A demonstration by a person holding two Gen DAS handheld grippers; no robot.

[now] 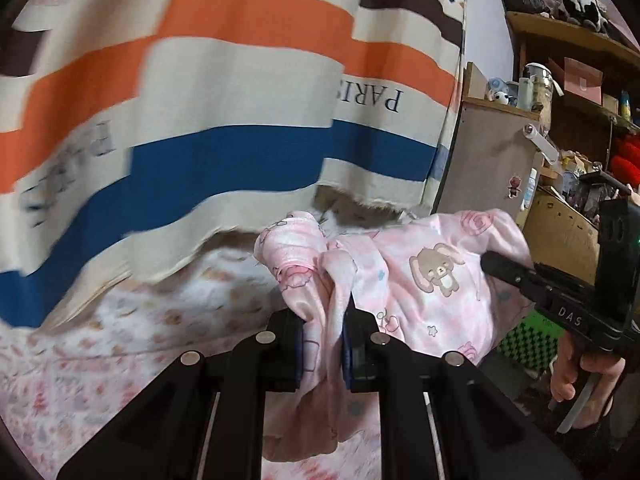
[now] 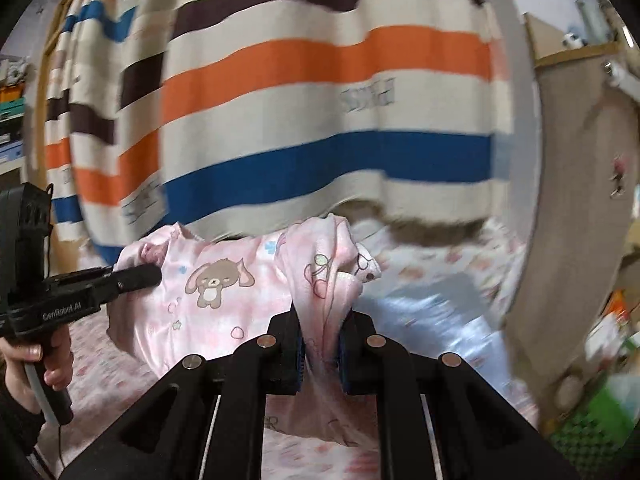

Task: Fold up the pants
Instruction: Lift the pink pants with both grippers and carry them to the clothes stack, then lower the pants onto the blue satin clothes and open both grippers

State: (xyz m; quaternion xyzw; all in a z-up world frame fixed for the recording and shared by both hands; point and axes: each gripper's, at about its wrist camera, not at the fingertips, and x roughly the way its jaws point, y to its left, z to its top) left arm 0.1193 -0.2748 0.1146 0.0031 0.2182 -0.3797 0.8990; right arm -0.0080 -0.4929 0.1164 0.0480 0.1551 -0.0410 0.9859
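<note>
Above the floral-print bed sheet (image 1: 80,380), left gripper (image 1: 323,344) and right gripper (image 2: 320,346) each pinch the pink bunny-print fleece pants (image 1: 432,280); keep both corners level, fabric taut.

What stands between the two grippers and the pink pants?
Nothing visible. The left gripper and the right gripper are each shut directly on bunched fabric of the pink pants, held above the bed sheet.

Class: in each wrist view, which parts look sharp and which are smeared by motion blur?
Left wrist: pink pants and gripper sharp, striped curtain smeared at left. Right wrist: pants sharp, curtain and bedsheet blurred.
</note>
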